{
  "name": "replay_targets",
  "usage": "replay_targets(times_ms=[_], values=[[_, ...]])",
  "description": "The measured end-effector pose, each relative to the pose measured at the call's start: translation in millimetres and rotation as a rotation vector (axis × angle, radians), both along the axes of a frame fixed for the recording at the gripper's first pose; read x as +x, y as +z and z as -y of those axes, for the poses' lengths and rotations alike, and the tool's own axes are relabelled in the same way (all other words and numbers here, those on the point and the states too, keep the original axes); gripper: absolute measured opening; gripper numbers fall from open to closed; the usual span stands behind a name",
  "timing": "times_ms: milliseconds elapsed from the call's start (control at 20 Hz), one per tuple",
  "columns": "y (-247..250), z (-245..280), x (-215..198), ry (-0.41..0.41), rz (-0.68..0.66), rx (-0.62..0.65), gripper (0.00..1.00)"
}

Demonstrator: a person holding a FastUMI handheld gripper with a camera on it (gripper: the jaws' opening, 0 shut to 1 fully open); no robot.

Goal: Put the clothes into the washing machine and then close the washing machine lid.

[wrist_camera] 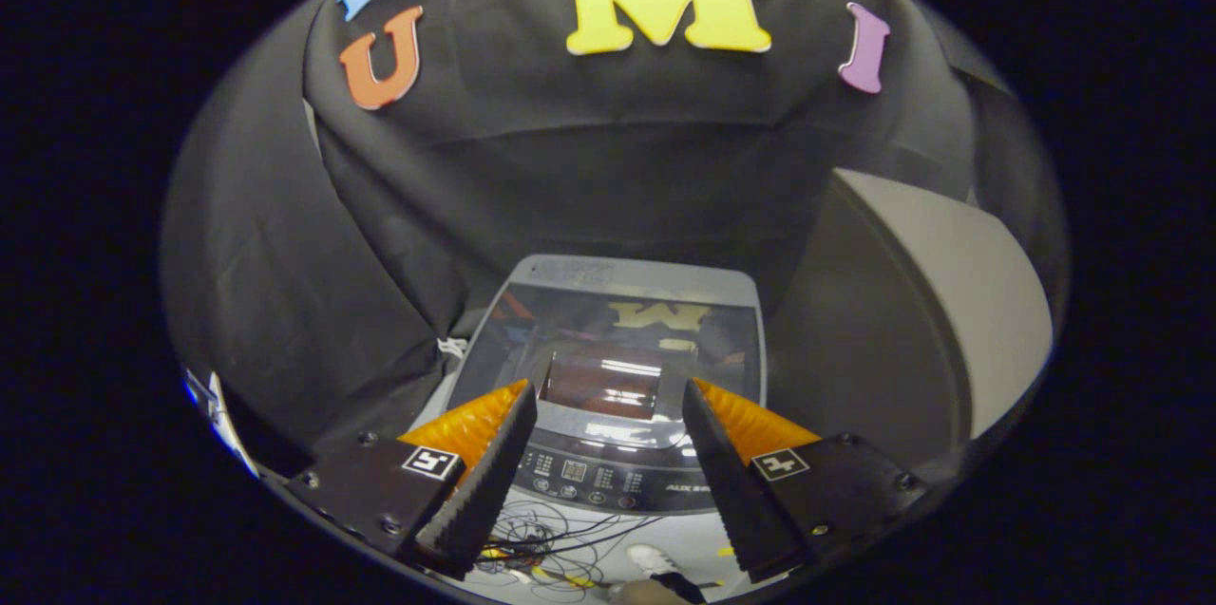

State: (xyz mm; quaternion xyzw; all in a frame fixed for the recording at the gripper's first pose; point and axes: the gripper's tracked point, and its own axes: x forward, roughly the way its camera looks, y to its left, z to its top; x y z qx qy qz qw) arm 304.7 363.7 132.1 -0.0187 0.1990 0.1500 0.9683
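Below the gripper (608,453), gripper view: washing machine (608,377), lid (608,339) closed, dark glossy panel reflecting light; control panel (608,477) nearest the fingers. Fingers (475,482) spread apart, holding nothing, hovering above the machine's front. Tangled cables (541,543) on floor (684,538) beneath. Grey curved panel (931,301) beside the machine. Clothes not discernible

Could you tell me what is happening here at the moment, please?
A person is holding a gripper above a top-loading washing machine. Its fingers are spread open with nothing between them. The machine's lid lies flat and closed, just ahead of the fingers. Loose cables lie on the floor below the control panel.
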Motion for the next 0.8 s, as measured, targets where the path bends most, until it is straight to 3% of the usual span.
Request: replay_targets(times_ms=[400, 550, 700, 800], values=[[135.9, 153.3, -131.7, -0.056, 0.421, 0.085, 0.97], [176.4, 224.1, -193.3, -0.1, 0.638, 0.144, 0.98], [149.4, 282.5, -218.0, -0.124, 0.723, 0.098, 0.98], [107.0, 312.5, -223.4, -0.137, 0.679, 0.043, 0.98]])
